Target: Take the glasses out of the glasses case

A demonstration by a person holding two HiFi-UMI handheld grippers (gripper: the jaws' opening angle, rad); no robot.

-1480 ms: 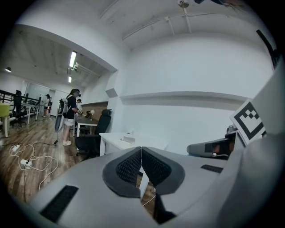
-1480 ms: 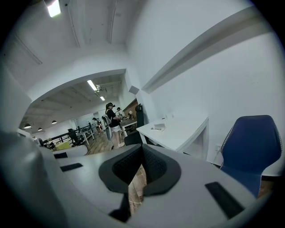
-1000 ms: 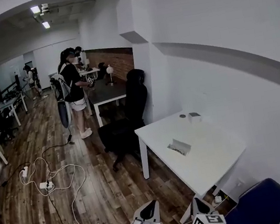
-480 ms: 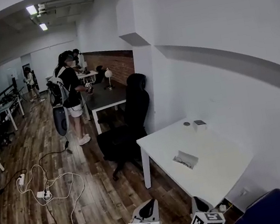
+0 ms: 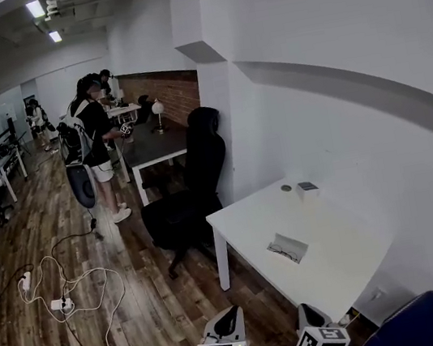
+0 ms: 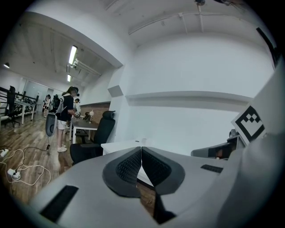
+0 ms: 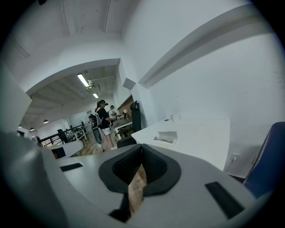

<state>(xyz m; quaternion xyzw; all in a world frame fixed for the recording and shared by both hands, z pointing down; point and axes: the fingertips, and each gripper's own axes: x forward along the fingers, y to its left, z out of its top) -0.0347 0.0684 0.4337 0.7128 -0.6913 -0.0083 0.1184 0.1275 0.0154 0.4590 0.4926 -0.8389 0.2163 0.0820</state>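
Note:
An open white glasses case (image 5: 288, 246) lies on the white table (image 5: 339, 267), with dark-framed glasses (image 5: 279, 249) at its near side. The right gripper view shows the same case (image 7: 168, 136) and glasses (image 7: 163, 140) further down the table. My left gripper (image 5: 234, 315) and right gripper (image 5: 305, 309) hang low at the bottom of the head view, well short of the table. On both the left gripper (image 6: 141, 149) and the right gripper (image 7: 141, 146) the pads meet at the tips, with nothing between them.
A small box (image 5: 308, 188) and a small round thing (image 5: 286, 188) sit at the table's far end. A black office chair (image 5: 190, 189) stands left of the table, a blue chair (image 5: 402, 324) at the near right. Cables (image 5: 64, 296) lie on the wooden floor. People stand at far desks.
The head view has swung a little, so the table and case sit slightly lower and nearer. The far person has drifted left in the picture. Both grippers keep their place, still shut.

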